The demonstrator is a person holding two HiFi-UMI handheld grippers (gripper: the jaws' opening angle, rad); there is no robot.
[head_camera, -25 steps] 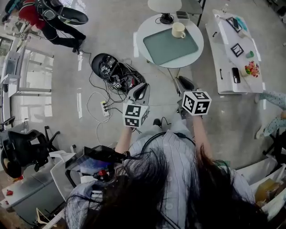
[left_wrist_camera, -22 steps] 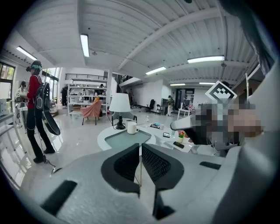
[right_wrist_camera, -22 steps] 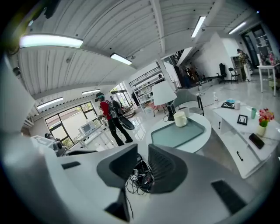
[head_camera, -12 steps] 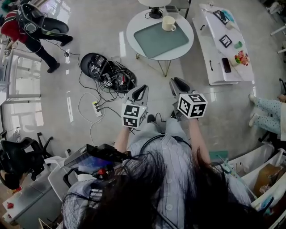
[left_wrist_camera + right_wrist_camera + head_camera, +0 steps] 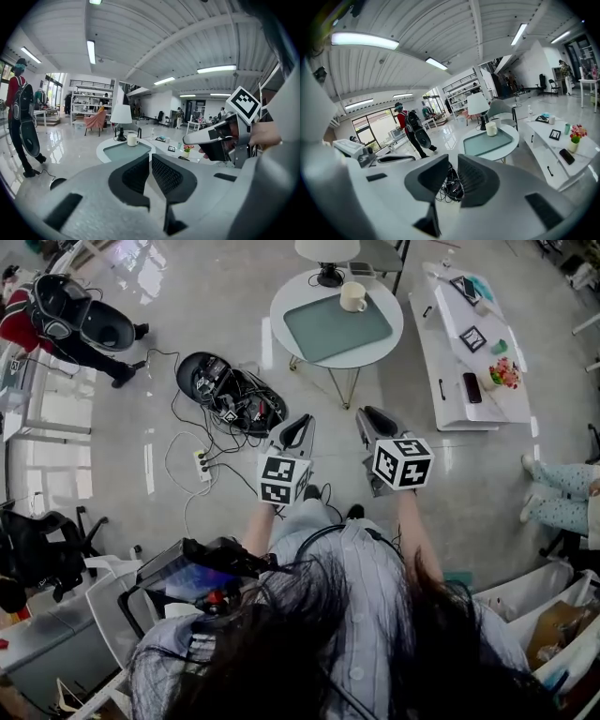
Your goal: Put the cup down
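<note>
The cream cup [image 5: 352, 297] stands upright on the round white table [image 5: 281, 306], at the far edge of a green mat [image 5: 337, 324]. It also shows in the left gripper view as the cup [image 5: 132, 139] and in the right gripper view as the cup [image 5: 491, 128]. Both grippers hang in the air well short of the table, above the floor. My left gripper [image 5: 298, 427] has its jaws together on nothing. My right gripper [image 5: 375, 420] is also shut and empty, side by side with the left.
A black case with tangled cables [image 5: 230, 395] and a power strip [image 5: 202, 463] lie on the floor between me and the table. A lamp [image 5: 328, 251] stands behind the cup. A long white bench [image 5: 441, 343] is at the right. A person with a backpack [image 5: 56, 320] stands far left.
Both grippers keep their place in front of the body. The head view has drifted a little, and the person with the backpack has shifted at the far left.
</note>
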